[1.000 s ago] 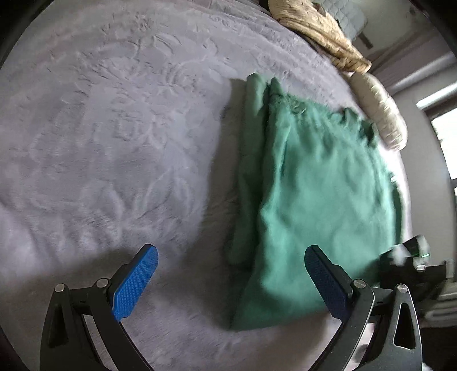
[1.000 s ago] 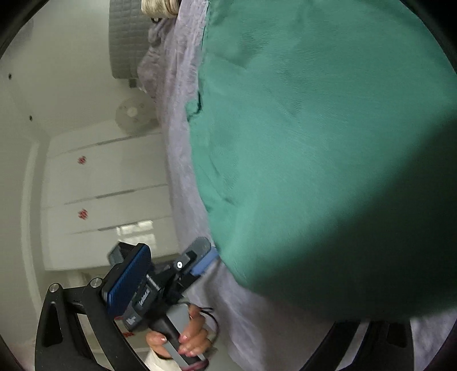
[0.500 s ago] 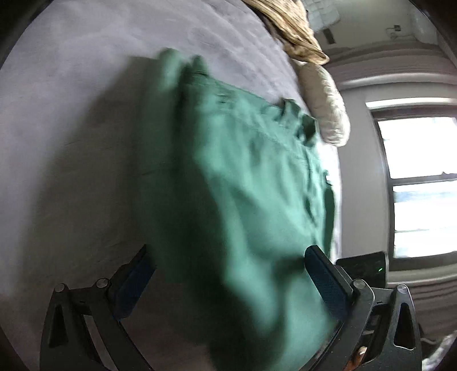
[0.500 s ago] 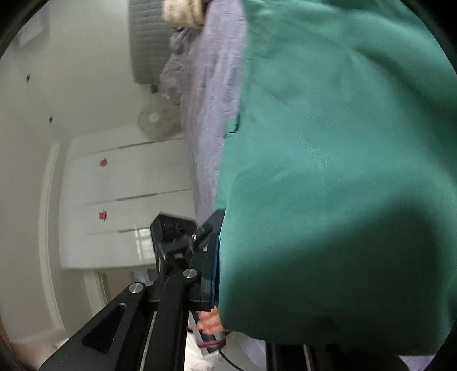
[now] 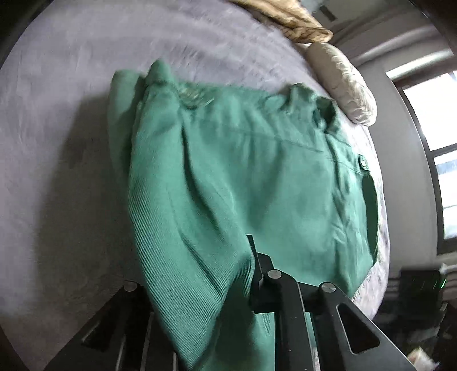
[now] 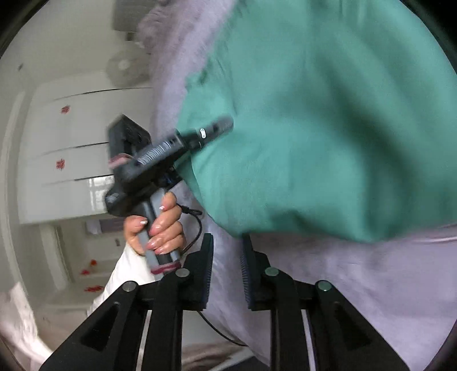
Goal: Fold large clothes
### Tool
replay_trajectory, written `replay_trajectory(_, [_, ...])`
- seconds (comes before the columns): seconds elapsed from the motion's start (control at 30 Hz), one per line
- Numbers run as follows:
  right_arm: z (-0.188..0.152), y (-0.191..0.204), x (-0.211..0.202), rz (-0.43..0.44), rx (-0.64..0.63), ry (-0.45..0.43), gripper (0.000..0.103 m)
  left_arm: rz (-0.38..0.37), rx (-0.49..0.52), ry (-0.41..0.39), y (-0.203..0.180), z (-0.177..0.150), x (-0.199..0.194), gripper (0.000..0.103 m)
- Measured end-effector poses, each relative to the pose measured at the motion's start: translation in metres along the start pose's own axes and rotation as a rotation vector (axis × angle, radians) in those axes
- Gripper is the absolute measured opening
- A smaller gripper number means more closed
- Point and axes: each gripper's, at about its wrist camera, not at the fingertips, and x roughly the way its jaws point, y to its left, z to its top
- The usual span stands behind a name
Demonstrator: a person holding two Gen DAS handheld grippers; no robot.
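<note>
While the left gripper (image 5: 197, 288) is clenched on a bunched ribbed fold of the green garment (image 5: 257, 182), that cloth spills right out between its jaws and runs ahead of them across the bed (image 5: 57, 120), so the near edge is lifted and the rest lies flat further out. Past the far end of the garment, up and to the right of the jaws, there's a cream pillow (image 5: 342, 85) and a tan blanket (image 5: 291, 20), with a window (image 5: 434, 128) off to the right. From the right wrist view, the right gripper (image 6: 227, 274) has its jaws pulled close with only a narrow gap, and the green edge sits just ahead of the tips; can't honestly tell if any cloth is actually pinched there. Left of those jaws you can see the hand (image 6: 155, 225) gripping the other tool's handle, its nose pushed into the garment's edge, and white cabinet doors (image 6: 71, 148) behind it. Bit blurry overall.
</note>
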Motion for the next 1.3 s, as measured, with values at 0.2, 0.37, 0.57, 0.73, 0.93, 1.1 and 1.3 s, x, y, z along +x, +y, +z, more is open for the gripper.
replay_trajectory(0.2, [0.040,-0.045,-0.038,-0.363,-0.062,-0.165,0.010,-0.032,0.055,-0.069,-0.043,0.005,-0.027,0.017])
replay_trajectory(0.37, [0.040,-0.073,-0.020,-0.344,-0.061,-0.140,0.010,-0.064,0.164,-0.112,-0.115,0.016,-0.044,0.017])
replay_trajectory(0.57, [0.027,-0.105,-0.066,-0.133,0.050,-0.176,0.013,-0.082,0.366,-0.112,-0.226,0.023,-0.021,0.017])
replay_trajectory(0.73, [0.014,-0.134,-0.144,-0.059,0.106,-0.326,0.013,-0.063,0.501,-0.024,-0.306,0.014,0.060,0.017])
replay_trajectory(0.93, [-0.002,-0.201,-0.179,-0.016,0.239,-0.350,0.013,0.072,0.561,0.073,-0.340,-0.011,0.141,0.018])
replay_trajectory(1.1, [-0.015,-0.227,-0.192,0.056,0.285,-0.349,0.013,0.133,0.583,0.073,-0.351,-0.014,0.142,0.018])
replay_trajectory(1.3, [0.004,-0.226,-0.201,0.077,0.278,-0.385,0.036,0.138,0.552,0.010,-0.347,-0.002,0.103,0.057])
